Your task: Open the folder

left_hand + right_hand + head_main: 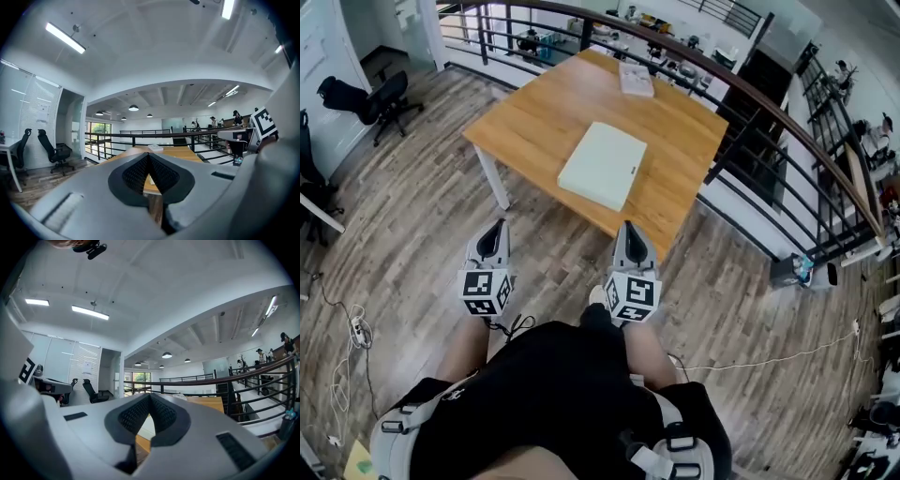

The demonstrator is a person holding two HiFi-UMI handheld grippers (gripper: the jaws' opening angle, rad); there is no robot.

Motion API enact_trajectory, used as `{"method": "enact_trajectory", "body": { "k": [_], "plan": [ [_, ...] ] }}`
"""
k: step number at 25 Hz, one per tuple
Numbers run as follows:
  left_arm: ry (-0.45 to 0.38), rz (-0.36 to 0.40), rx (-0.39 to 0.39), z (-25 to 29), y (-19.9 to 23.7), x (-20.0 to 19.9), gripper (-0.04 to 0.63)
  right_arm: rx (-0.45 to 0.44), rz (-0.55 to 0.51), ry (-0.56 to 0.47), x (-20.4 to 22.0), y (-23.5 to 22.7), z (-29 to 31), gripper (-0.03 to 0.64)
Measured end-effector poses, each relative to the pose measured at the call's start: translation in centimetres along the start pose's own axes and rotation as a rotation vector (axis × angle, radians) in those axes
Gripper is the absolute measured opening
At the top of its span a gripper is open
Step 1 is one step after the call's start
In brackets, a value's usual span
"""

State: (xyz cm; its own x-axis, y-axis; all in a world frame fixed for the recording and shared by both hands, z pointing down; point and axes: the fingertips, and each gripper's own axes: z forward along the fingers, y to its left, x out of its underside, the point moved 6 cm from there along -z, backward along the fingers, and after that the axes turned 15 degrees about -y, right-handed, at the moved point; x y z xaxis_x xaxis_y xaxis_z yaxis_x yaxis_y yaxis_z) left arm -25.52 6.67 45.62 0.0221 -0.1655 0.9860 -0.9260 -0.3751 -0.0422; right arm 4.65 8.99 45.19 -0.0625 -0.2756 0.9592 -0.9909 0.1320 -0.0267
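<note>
Folder flat on the table, long side running away from me; booklet at the table's far edge; my left gripper and right gripper clenched empty.

Open-plan office with a wood-plank floor and a black metal railing
A pale wooden table on white legs stands beside the railing; black office chairs sit by a white wall at left. Long tube lights and round lamps light the white ceiling; a window shows green outside

Held level, the left claw and right claw point forward side by side, jaws pressed together.
</note>
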Motion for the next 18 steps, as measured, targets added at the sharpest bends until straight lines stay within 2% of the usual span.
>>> {"method": "enact_trajectory", "body": {
  "k": [5,14,18],
  "plan": [
    [-0.012,0.022,-0.009,5.3,-0.1,0.9,0.002,0.004,0.007,-0.016,2.3,-3.2,3.5,0.005],
    [0.003,-0.091,0.011,17.0,-2.9,2.0,0.002,0.002,0.063,-0.015,3.5,-12.5,11.7,0.005],
    [0.021,-0.081,0.010,21.3,-3.9,2.7,0.002,-0.039,0.055,0.007,4.8,-15.2,14.6,0.005]
  ]
}}
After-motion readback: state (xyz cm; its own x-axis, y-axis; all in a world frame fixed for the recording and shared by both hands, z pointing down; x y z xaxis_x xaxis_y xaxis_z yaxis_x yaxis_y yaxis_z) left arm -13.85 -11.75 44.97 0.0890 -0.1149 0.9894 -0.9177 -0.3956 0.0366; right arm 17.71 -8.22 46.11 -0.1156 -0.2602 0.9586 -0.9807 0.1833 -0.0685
